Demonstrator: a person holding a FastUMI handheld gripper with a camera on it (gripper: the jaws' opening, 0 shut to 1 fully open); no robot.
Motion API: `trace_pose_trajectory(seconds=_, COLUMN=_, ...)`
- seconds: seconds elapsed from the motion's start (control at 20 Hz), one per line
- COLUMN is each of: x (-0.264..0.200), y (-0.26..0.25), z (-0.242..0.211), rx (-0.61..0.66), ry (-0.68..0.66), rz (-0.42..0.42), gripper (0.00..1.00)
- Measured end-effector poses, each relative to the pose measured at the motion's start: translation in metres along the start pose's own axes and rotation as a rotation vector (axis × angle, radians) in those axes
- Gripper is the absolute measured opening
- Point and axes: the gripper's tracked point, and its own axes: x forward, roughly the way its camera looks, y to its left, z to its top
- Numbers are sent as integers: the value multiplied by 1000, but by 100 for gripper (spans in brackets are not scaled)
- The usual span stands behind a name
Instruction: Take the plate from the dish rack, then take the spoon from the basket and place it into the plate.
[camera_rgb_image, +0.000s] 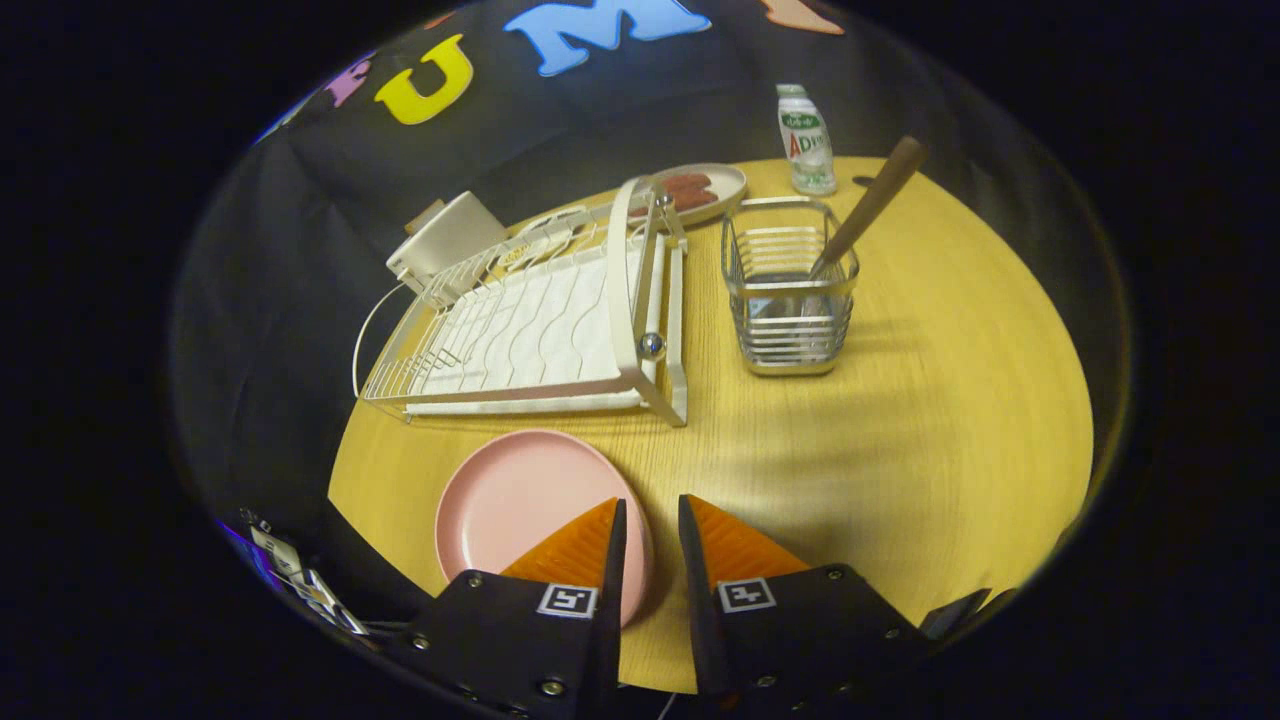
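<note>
A pink plate (520, 505) lies flat on the round wooden table (900, 430), just in front of the empty white dish rack (540, 320). My gripper (650, 515) hovers over the plate's right edge; its left finger covers part of the rim. The fingers stand a small gap apart and press on nothing. Beyond them to the right, a spoon with a wooden handle (872, 205) leans in a metal wire basket (795, 295), its bowl down inside.
A white drink bottle (806, 140) stands at the table's far edge, behind the basket. A beige plate with reddish food (700, 190) sits behind the rack. A white box (445, 240) stands at the rack's far left corner.
</note>
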Motion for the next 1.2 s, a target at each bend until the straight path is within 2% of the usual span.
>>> trace_pose_trajectory(seconds=0.15, x=-31, y=-11, z=35, rx=-97, ry=-175, rz=-62, gripper=30)
trace_pose_trajectory(seconds=0.3, x=-58, y=-21, z=57, rx=-124, ry=-313, rz=-118, gripper=30)
trace_pose_trajectory(seconds=0.4, x=-76, y=-23, z=69, rx=-140, ry=-392, rz=-119, gripper=30)
trace_pose_trajectory(seconds=0.75, x=-113, y=-61, z=100, rx=-107, ry=-573, rz=-176, gripper=30)
trace_pose_trajectory(seconds=1.0, x=-95, y=-98, z=132, rx=-78, ry=-612, rz=-189, gripper=30)
trace_pose_trajectory(seconds=1.05, x=-89, y=-103, z=137, rx=-69, ry=-611, rz=-188, gripper=32)
trace_pose_trajectory(seconds=1.1, x=-82, y=-107, z=140, rx=-62, ry=-607, rz=-186, gripper=40)
trace_pose_trajectory(seconds=1.2, x=-63, y=-114, z=148, rx=-40, ry=-599, rz=-163, gripper=42)
